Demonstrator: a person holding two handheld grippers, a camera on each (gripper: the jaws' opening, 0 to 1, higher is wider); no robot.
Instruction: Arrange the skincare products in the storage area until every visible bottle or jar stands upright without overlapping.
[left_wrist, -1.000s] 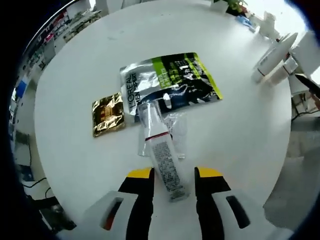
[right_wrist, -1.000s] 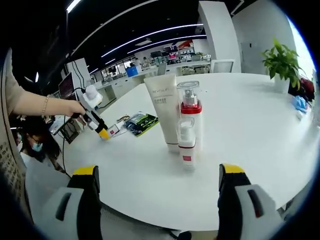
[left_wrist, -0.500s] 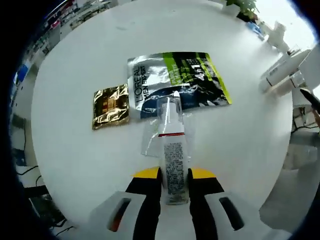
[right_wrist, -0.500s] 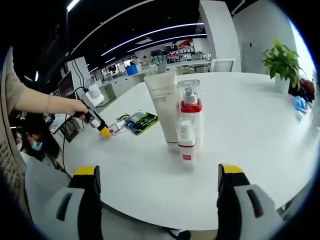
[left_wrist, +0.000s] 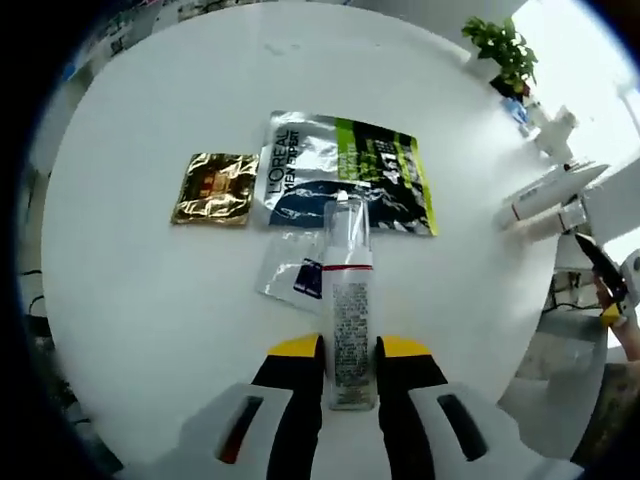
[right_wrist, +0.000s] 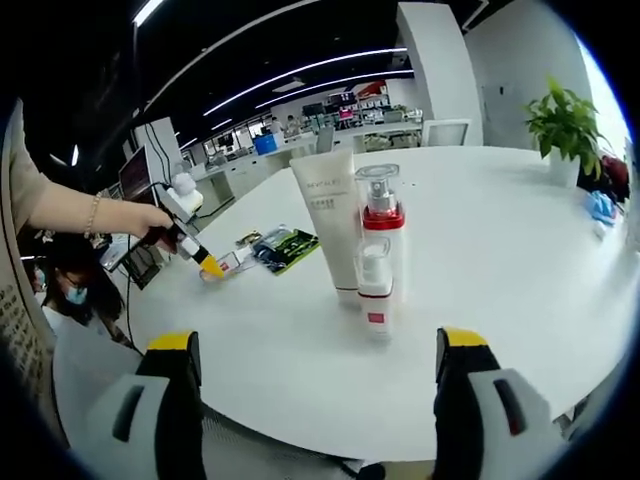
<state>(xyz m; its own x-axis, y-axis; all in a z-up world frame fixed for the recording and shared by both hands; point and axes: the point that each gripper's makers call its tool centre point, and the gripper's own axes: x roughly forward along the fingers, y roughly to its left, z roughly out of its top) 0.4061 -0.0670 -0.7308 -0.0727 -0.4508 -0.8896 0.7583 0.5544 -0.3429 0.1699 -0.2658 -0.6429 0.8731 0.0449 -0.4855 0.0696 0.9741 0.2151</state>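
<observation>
One tube lengthwise in left gripper, cap seemingly forward | right gripper fingers wide

Clear bottle: its base sits hidden between the jaws of the left gripper, label print too small to read. White tube: lower right side covered by the red-collared pump bottle. Gold sachet: print illegible.

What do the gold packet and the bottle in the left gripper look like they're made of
The gold packet looks like metallic foil: crinkled, with bright glints. The bottle, clamped in the left gripper, seems clear glossy plastic, possibly glass: see-through neck, printed label.
</observation>
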